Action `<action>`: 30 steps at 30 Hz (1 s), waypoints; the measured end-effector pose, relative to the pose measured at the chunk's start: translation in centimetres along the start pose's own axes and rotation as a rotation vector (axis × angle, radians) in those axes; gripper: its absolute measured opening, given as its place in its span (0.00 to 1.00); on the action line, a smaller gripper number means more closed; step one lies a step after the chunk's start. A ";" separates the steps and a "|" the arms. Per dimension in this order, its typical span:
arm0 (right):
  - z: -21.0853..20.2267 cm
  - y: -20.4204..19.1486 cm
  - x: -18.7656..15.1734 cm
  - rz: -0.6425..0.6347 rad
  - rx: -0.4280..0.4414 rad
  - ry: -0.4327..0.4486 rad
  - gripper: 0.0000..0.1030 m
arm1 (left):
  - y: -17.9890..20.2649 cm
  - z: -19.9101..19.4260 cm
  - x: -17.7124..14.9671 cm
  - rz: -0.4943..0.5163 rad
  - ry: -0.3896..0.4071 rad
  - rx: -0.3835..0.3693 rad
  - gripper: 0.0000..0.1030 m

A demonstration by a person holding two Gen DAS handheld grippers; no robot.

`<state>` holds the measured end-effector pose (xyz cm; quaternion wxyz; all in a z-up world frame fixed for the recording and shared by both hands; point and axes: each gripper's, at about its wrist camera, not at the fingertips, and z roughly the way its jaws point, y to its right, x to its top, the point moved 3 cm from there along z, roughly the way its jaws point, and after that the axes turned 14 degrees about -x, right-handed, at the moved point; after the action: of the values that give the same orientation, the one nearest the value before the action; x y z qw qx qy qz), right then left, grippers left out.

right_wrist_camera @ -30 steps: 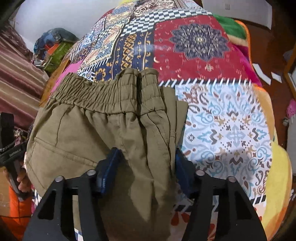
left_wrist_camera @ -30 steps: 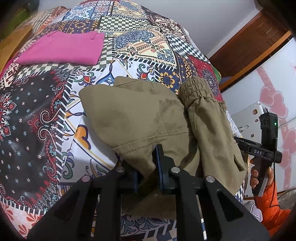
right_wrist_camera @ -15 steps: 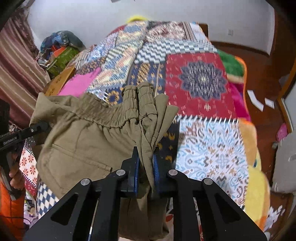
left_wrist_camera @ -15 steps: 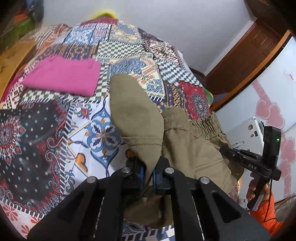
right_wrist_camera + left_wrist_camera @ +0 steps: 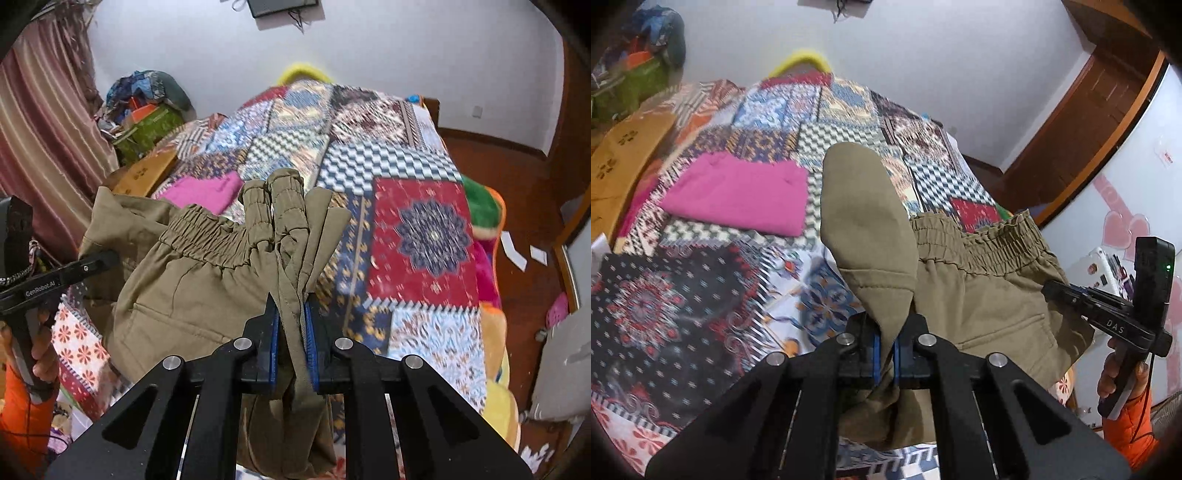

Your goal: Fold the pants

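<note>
Pink garment (image 5: 738, 195) occupies bedspread (image 5: 683, 295); elsewhere clear.

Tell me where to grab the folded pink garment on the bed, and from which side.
Grip the pink garment at its thick near edge, coming in low from the foot of the bed. It lies flat and squarely folded, and that stacked edge faces the left gripper, so pinching every layer together there should keep the fold intact.

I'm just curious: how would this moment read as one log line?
left gripper: shut on pants | right gripper: shut on pants | pants: lifted
</note>
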<state>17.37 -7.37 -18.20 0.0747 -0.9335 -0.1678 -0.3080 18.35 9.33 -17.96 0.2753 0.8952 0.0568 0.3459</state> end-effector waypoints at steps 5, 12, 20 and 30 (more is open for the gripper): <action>-0.2 -2.5 2.1 -0.030 0.020 0.041 0.11 | -1.8 -2.3 2.1 -0.005 0.060 0.030 0.04; 1.0 -6.1 5.3 -0.036 0.065 0.074 0.11 | -5.6 -4.8 4.9 -0.037 0.118 0.070 0.04; 4.2 -10.4 9.1 -0.049 0.102 0.089 0.11 | -11.3 -5.9 8.3 -0.062 0.150 0.132 0.04; 8.7 -15.0 12.8 -0.066 0.118 0.080 0.11 | -18.4 -4.4 12.8 -0.104 0.156 0.202 0.04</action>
<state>26.37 12.17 -16.94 0.1262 -0.9083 -0.2134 -0.3369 26.79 30.53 -17.55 0.1961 0.8845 0.1590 0.3924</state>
